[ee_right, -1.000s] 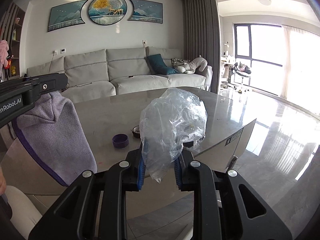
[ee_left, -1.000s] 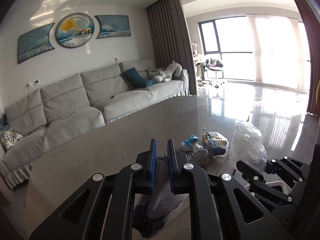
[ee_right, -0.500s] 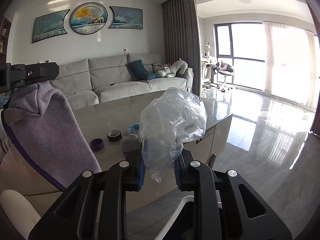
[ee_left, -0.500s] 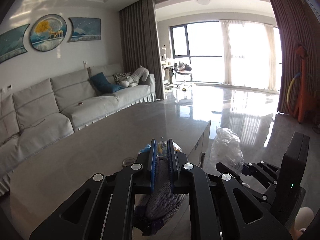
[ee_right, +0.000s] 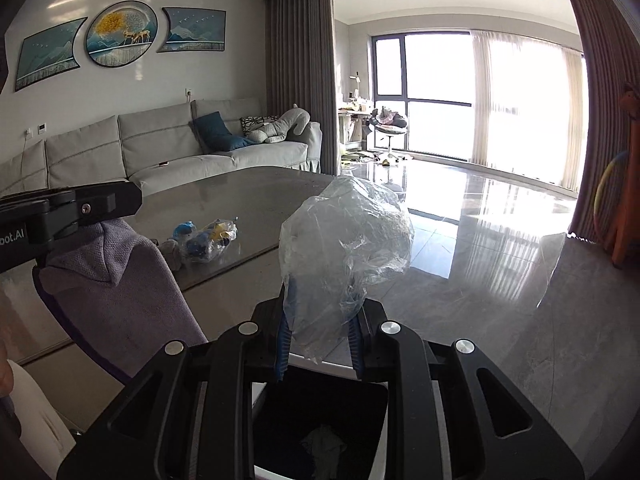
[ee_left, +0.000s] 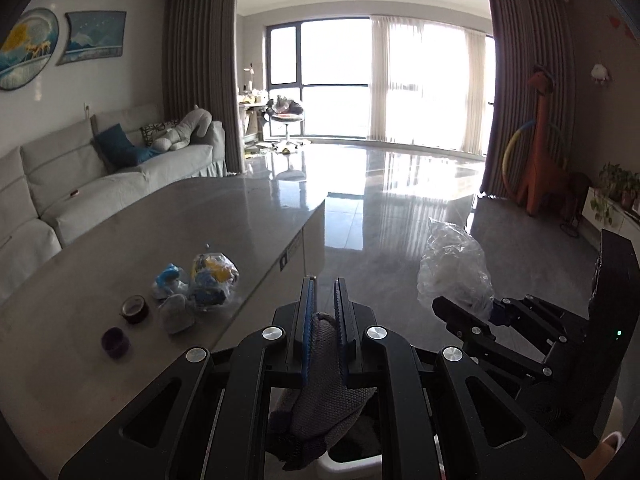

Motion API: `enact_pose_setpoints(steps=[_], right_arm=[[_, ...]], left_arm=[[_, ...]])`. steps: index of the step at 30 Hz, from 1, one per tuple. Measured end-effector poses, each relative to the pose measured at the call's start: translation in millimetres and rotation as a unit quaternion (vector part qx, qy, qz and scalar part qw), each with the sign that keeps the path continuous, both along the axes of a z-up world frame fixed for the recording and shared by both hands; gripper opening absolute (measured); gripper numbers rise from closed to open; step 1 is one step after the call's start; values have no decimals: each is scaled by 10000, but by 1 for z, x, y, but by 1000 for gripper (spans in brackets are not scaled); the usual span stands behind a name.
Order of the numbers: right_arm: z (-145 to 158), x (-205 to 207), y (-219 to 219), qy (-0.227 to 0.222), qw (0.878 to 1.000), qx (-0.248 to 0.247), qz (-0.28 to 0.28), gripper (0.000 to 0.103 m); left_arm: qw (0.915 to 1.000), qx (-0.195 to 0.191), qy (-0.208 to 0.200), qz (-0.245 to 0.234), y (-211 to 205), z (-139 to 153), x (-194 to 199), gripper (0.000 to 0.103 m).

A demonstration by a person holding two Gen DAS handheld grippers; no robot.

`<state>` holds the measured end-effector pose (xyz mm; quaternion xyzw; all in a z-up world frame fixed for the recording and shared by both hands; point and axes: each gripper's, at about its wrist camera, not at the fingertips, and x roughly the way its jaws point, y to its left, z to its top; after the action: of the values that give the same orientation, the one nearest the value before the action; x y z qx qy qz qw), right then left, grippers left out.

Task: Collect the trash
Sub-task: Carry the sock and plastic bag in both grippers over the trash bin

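Note:
My left gripper [ee_left: 324, 292] is shut on a grey-purple cloth [ee_left: 320, 392] that hangs down between and below its fingers; the same cloth [ee_right: 116, 276] shows at the left of the right wrist view. My right gripper [ee_right: 320, 320] is shut on a crumpled clear plastic bag [ee_right: 344, 248], also seen as the bag [ee_left: 454, 272] at the right of the left wrist view. Below both grippers stands a white-rimmed bin [ee_right: 320, 432] with a dark inside and a pale scrap in it. More trash, a clear bag with blue and yellow contents [ee_left: 212, 280], lies on the grey table [ee_left: 160, 232].
On the table beside the trash are a tape roll [ee_left: 135, 309], a small purple cap [ee_left: 115, 342] and a grey wad [ee_left: 176, 314]. A light sofa [ee_right: 180, 148] runs along the far wall. Glossy floor [ee_left: 400, 200] stretches toward the windows; an orange toy giraffe [ee_left: 540, 152] stands right.
Both grippers swung right and dipped, away from the table and over the bin, which now shows below them. The cloth and the plastic bag stayed gripped.

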<state>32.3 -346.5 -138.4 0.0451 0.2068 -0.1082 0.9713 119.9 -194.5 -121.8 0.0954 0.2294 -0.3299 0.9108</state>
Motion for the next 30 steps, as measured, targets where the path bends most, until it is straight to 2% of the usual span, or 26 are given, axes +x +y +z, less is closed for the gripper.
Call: enact_pose_setpoints(steps=[8,14,21,30], right_arm=[[-22,-18,-26,317,9986,54,-414,25],[-41,-14,-32,641,9965,42,-532,25],[-54,-5,-34,882,9945,39,-564,25],[-64,3,-38,1139,9918,61,-572,25]], left_arm=[[9979,162,237,-579,-50,-35,-7,10],[9952,274,365,-860,-77,-55,0,10],[9924,366,530,-1046,-95,-77,15,10],[9882,434,975,-1099,-105,-108,28,10]])
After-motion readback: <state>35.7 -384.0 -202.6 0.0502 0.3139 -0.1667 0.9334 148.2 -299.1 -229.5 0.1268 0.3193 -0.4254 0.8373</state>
